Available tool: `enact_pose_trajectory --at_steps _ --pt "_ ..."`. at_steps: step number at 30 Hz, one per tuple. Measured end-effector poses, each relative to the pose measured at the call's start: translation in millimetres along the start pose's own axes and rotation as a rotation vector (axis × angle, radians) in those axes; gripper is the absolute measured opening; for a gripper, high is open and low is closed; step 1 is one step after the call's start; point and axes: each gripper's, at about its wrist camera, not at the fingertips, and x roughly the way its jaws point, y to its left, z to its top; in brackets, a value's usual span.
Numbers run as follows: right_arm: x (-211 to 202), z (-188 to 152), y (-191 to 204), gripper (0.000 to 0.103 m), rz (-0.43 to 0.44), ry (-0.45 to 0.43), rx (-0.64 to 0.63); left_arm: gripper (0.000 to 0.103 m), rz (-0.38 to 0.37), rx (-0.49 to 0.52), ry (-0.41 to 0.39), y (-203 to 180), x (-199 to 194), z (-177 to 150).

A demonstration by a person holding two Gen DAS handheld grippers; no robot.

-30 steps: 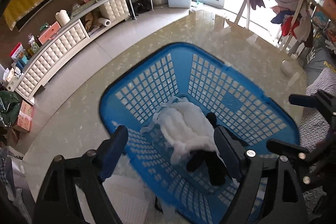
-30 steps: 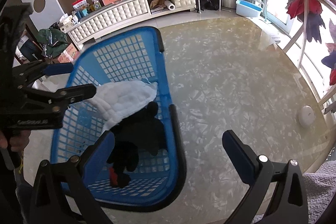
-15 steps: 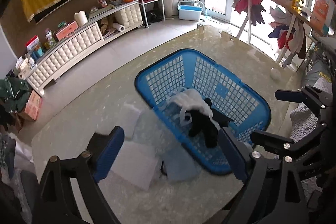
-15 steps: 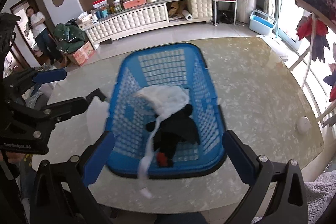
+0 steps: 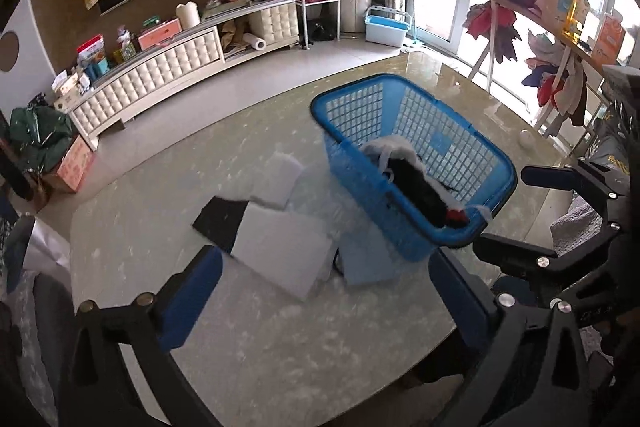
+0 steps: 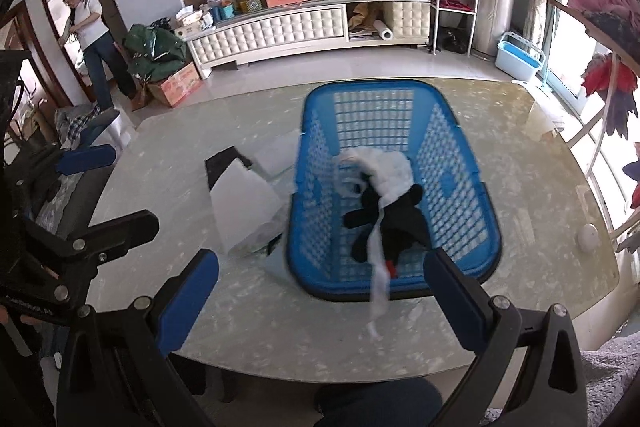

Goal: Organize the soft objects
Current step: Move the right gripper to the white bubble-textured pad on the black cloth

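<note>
A: Where are the soft things right now?

B: A white cloth (image 6: pixel 386 173) and a black garment (image 6: pixel 394 223) lie heaped in the blue basket (image 6: pixel 486 211) on the table (image 6: pixel 520 155). A white strip (image 6: pixel 378 283) trails over the near rim onto the tabletop. Flat white sheets (image 5: pixel 286 255) and a black one (image 5: pixel 220 223) lie just beside the basket.

A: And the grippers?

B: The left gripper (image 5: pixel 320 293) has just been opening; its jaws stand wide with nothing between them. The right gripper (image 6: pixel 320 293) is spread too, empty.

A: How will they handle?

B: Light and limp, I judge; they will sag and drag. The strip could snag on the basket's lattice. I would pinch the bunched middle of the cloth, and take a sheet by a corner or edge.
</note>
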Motion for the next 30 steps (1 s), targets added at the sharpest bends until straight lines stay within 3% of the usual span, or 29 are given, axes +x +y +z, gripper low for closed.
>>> enact_pose_trajectory --at_steps 13,30 --pt "33.9 -3.1 61.2 0.103 0.032 0.063 -0.110 0.102 0.036 -0.042 -0.023 46.3 -15.6 -50.9" --pt "103.4 16.6 115.0 0.103 0.082 0.154 -0.219 0.102 0.052 -0.201 0.058 123.7 17.8 -90.4"
